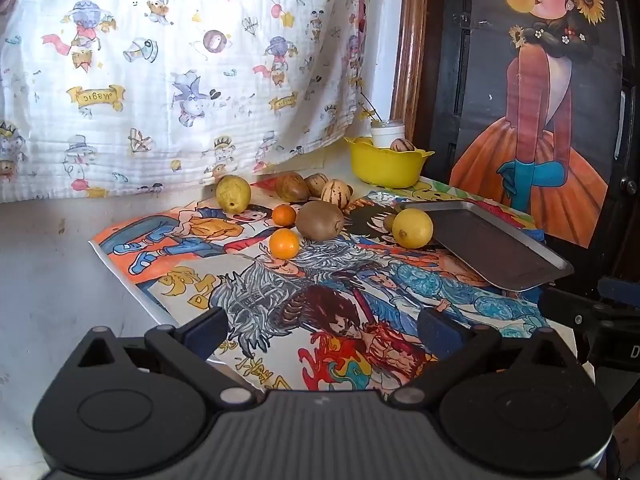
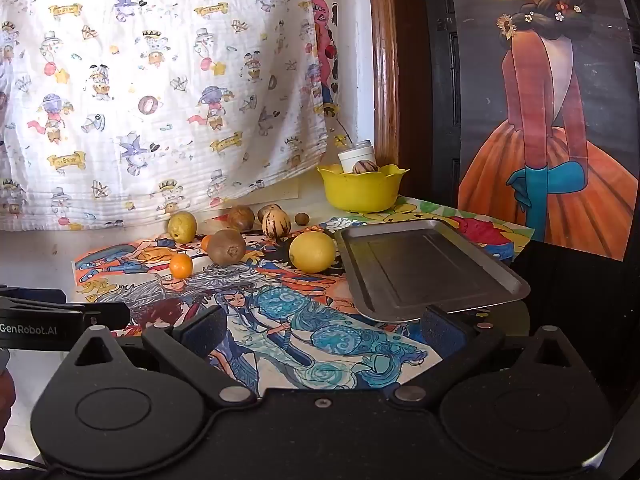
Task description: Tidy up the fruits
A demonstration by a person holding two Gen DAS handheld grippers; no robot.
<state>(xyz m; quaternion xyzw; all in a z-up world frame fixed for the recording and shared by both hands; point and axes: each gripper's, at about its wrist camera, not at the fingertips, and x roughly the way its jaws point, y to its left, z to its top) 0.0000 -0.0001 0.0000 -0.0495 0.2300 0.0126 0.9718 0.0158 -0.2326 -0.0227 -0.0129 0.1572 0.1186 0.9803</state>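
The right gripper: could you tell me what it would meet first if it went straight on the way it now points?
Probably the colourful drawing sheet on the table. The right gripper is open, empty and tilted slightly downward, with only the sheet between its fingers. A shallower path might reach the lemon or metal tray; depth is unclear.

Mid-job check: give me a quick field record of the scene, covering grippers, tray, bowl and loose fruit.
left gripper: open, holds nothing
right gripper: open, holds nothing
tray: metal, no fruit on it, right side of the mat
bowl: yellow, far end, one striped fruit inside
lemon: on the mat, beside the tray's left edge
kiwi: on the mat, left of the lemon
small oranges: two, the nearer left of the kiwi
other fruit: several at the far edge near the cloth
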